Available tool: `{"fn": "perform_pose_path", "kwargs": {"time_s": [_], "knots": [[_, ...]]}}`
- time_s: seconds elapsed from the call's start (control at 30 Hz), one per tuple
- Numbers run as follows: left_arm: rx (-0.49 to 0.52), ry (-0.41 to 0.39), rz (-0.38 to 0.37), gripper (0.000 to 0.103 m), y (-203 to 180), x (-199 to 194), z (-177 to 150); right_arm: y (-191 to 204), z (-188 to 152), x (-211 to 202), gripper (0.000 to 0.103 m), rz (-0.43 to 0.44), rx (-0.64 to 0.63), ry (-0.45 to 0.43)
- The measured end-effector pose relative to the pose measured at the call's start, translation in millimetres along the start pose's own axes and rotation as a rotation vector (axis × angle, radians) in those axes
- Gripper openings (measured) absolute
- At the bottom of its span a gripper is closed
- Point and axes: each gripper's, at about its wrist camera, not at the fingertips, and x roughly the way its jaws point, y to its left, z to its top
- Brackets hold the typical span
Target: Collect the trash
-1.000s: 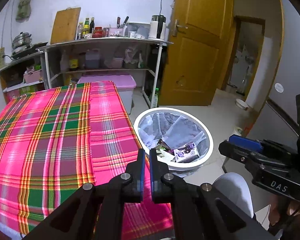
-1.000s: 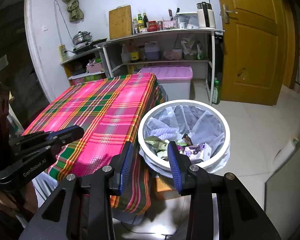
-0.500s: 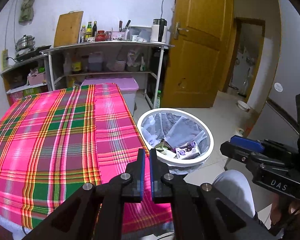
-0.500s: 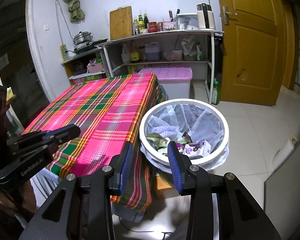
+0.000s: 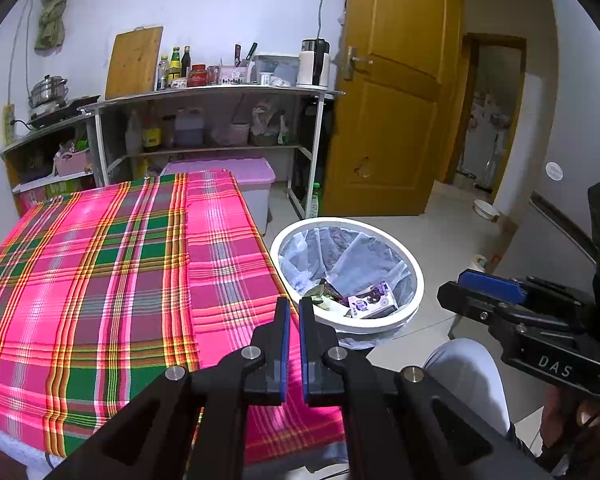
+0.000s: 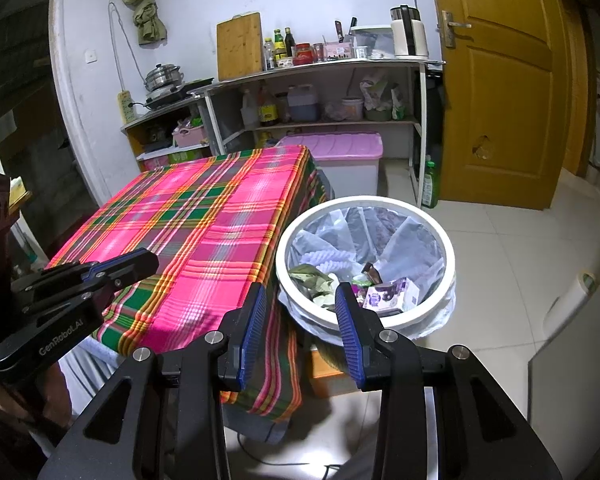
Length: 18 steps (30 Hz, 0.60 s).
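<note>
- The table (image 5: 100, 280), draped in a pink, green and orange plaid cloth, shows no loose trash on the stretch that either view covers, so the collecting looks close to done.
- The white bin (image 6: 444, 236) stands on the floor just beside the table's corner, lined with a clear bag.
- Inside the bin the trash lies low in the bag: a small purple-and-white carton (image 6: 392, 296), green leaves (image 6: 310, 276) and a dark wrapper (image 6: 370, 268).
- The right gripper (image 6: 300, 316) hangs above the bin's near rim with its 2 blue-padded jaws spread wide and nothing between them.
- The left gripper (image 5: 292, 334) sits over the table's near edge, jaws nearly together with only a thin gap, holding nothing.
- To finish well, the person should probably scan the table edges and floor for leftovers, keeping both claws clear of the cloth so it does not snag.
</note>
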Motion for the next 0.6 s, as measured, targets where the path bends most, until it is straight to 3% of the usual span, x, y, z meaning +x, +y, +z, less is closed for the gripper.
{"fn": "perform_pose_path", "kwargs": {"time_s": [0.6], "knots": [[0.001, 0.005, 0.001, 0.003, -2.5, 2.0, -1.4, -1.5, -4.4, 1.6, 0.037, -0.004, 0.005, 0.012]]}}
